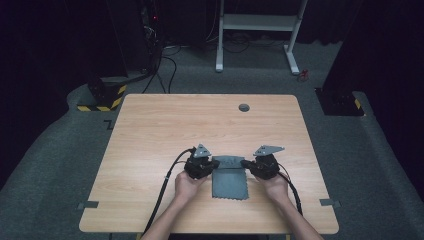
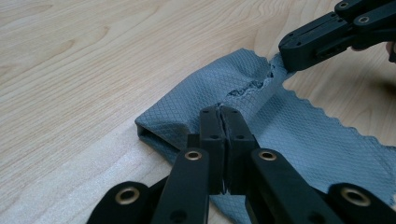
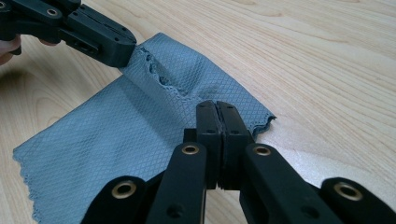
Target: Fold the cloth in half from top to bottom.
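A grey-blue diamond-textured cloth (image 1: 230, 182) with zigzag edges lies near the table's front edge, between two hands. My left gripper (image 1: 215, 163) is shut on the cloth's far left corner, and my right gripper (image 1: 244, 163) is shut on its far right corner. Between them, the far edge of the cloth is folded over toward the person. In the left gripper view the jaws (image 2: 222, 113) pinch the doubled cloth (image 2: 308, 135), and the other gripper (image 2: 287, 52) bites it at the upper right. In the right gripper view the jaws (image 3: 217, 108) clamp the cloth (image 3: 107, 135), and the other gripper (image 3: 122, 49) holds it at the upper left.
The wooden table (image 1: 165, 130) has a round grommet (image 1: 244, 107) near its far edge and grey tape marks at the front left (image 1: 88, 204) and front right (image 1: 329, 202). A white desk frame (image 1: 257, 22) and a yellow-black striped base (image 1: 102, 100) stand on the floor beyond.
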`<state>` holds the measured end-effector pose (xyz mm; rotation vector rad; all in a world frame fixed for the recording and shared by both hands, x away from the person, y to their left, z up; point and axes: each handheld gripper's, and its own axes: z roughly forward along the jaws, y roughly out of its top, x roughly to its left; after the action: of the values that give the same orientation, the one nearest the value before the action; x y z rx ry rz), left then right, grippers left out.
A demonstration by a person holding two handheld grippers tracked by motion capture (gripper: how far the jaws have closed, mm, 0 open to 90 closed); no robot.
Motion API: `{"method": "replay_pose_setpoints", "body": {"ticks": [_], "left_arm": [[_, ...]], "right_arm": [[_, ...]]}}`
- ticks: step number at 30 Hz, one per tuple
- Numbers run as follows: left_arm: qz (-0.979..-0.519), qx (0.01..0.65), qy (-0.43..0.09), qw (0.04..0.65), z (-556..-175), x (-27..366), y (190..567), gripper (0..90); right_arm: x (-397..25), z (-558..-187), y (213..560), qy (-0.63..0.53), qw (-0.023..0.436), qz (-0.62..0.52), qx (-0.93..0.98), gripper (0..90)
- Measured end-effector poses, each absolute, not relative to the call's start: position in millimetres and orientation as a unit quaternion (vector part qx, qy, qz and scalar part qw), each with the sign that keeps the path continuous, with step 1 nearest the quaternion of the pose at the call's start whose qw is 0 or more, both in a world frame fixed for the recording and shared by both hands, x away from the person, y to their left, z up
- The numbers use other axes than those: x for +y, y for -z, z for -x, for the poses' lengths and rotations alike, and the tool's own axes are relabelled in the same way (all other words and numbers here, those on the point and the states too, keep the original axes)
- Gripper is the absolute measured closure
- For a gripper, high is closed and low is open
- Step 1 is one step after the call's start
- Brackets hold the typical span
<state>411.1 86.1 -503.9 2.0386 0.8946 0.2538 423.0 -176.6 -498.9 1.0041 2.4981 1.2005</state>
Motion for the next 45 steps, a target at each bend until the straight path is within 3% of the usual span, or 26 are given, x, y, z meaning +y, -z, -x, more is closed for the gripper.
{"method": "replay_pose_setpoints", "body": {"ticks": [45], "left_arm": [[-0.823, 0.344, -0.083, 0.443, -385.6, 89.4, 505.0, 88.3]], "right_arm": [[-179.3, -390.9, 498.8, -0.415, 0.098, -0.314, 0.849, 89.1]]}}
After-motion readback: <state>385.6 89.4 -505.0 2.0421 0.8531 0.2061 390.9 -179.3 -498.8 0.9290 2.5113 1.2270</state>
